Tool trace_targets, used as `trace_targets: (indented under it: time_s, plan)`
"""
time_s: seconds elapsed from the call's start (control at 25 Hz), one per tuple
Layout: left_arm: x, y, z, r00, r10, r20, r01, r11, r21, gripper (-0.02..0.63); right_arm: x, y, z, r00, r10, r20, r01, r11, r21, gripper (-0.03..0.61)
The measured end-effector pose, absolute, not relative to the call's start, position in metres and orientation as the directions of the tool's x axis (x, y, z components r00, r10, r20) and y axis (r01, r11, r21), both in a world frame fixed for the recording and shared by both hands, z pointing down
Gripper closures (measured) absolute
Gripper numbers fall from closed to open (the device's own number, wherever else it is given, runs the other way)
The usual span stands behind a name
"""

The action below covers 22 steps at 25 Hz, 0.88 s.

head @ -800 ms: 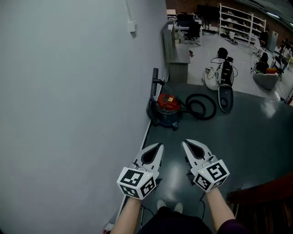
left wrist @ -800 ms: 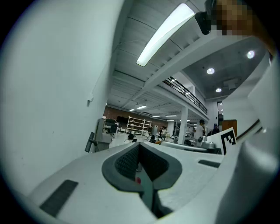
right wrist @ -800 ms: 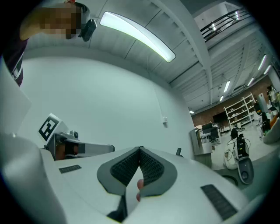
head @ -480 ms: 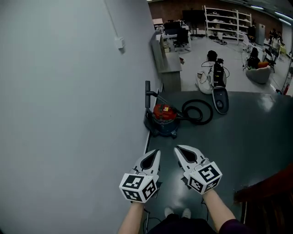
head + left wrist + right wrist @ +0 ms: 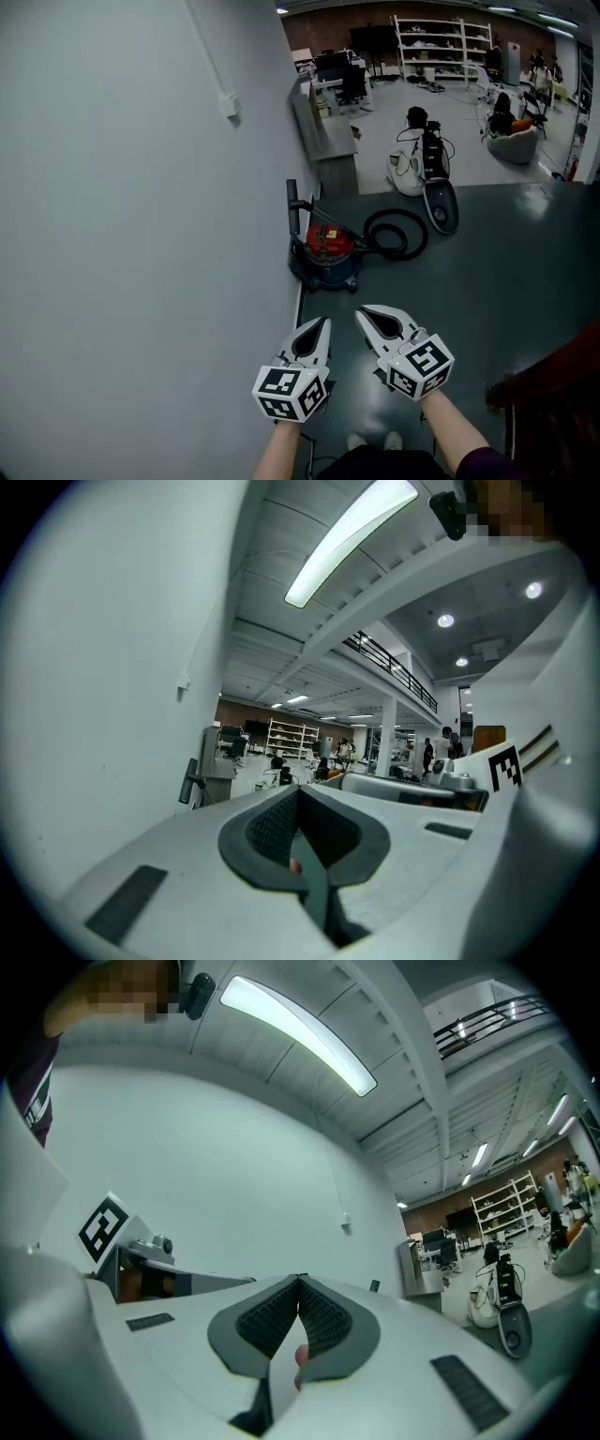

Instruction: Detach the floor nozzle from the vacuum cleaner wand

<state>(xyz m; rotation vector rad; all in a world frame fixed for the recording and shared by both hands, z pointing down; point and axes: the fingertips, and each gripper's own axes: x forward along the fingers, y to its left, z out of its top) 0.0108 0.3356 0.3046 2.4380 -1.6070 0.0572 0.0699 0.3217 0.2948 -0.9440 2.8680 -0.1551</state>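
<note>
Nearest, the left tongs (image 5: 322,324) and right tongs (image 5: 364,313) are held side by side over the dark grey floor (image 5: 487,281), each pressed together on nothing, tips aimed ahead. Since a moment ago the red-lidded blue canister vacuum (image 5: 326,255) has slid lower in the head view and a little nearer those tips. I judge the approach still under way, with no part touched. The vacuum stands against the pale grey wall (image 5: 141,244), well apart from the tongs, with only floor between. A black upright tube (image 5: 292,202), likely the wand, rises just behind it, and a coiled black hose (image 5: 395,234) lies beside. The floor nozzle I cannot pick out with certainty. Farther off stand a white bag-like bundle (image 5: 405,173), a grey cabinet (image 5: 326,141) and white shelving (image 5: 441,42).
</note>
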Motion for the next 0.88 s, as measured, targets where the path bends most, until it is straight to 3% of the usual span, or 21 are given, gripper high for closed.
trace_targets:
  time_s: [0.48,0.88]
  plan:
    - [-0.013,0.290,0.327,0.412,-0.889,0.198,-0.908,-0.384,0.167,0.611,0.061,0.276,0.318,-0.770,-0.638,-0.022,-0.628,0.763,-0.151,0.560]
    - [-0.011,0.189,0.348,0.383,-0.893,0.234,-0.921,-0.352,0.165,0.611,0.064,0.178,0.347,-0.794,-0.608,0.009,-0.597,0.778,-0.196,0.560]
